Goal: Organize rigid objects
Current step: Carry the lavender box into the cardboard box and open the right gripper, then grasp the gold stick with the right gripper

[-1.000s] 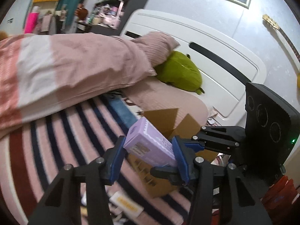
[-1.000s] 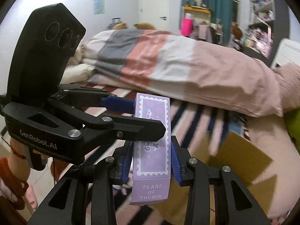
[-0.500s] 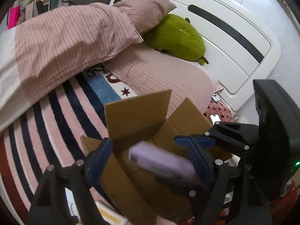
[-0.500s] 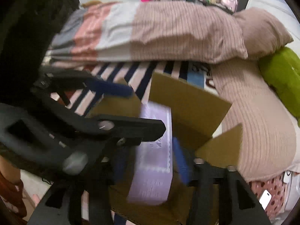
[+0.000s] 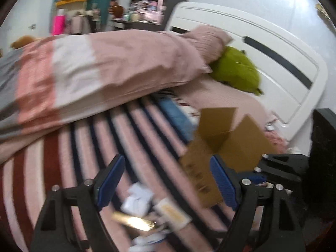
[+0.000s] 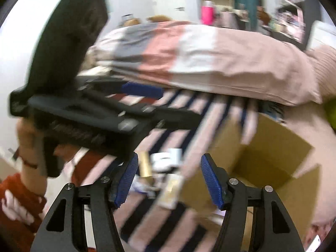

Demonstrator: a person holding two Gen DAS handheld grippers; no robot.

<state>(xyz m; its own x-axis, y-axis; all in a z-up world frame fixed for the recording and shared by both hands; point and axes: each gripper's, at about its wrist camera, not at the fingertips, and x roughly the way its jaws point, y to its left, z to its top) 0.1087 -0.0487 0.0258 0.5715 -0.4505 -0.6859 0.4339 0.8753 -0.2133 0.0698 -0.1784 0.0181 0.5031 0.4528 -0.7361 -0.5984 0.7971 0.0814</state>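
Note:
An open cardboard box (image 5: pixel 226 145) stands on the striped bed, also in the right wrist view (image 6: pixel 262 159). My left gripper (image 5: pixel 166 180) is open and empty, above the bed left of the box. My right gripper (image 6: pixel 169 180) is open and empty, near the box's left side. Small items lie on the bed in front of both: a gold tube (image 5: pixel 134 223), a white crumpled item (image 5: pixel 138 197) and a cream packet (image 5: pixel 172 212). The gold tube (image 6: pixel 145 164) and cream packet (image 6: pixel 171 191) show in the right wrist view. The purple box is out of sight.
A folded pink, white and grey duvet (image 5: pixel 84 73) lies across the bed behind. A green plush (image 5: pixel 237 71) rests against the white headboard (image 5: pixel 273 48). The left gripper's body (image 6: pixel 84 79) fills the left of the right wrist view.
Both grippers held the purple box, lowered it into the cardboard box and let go. Both are now open and have pulled back up and left. Both views are motion-blurred.

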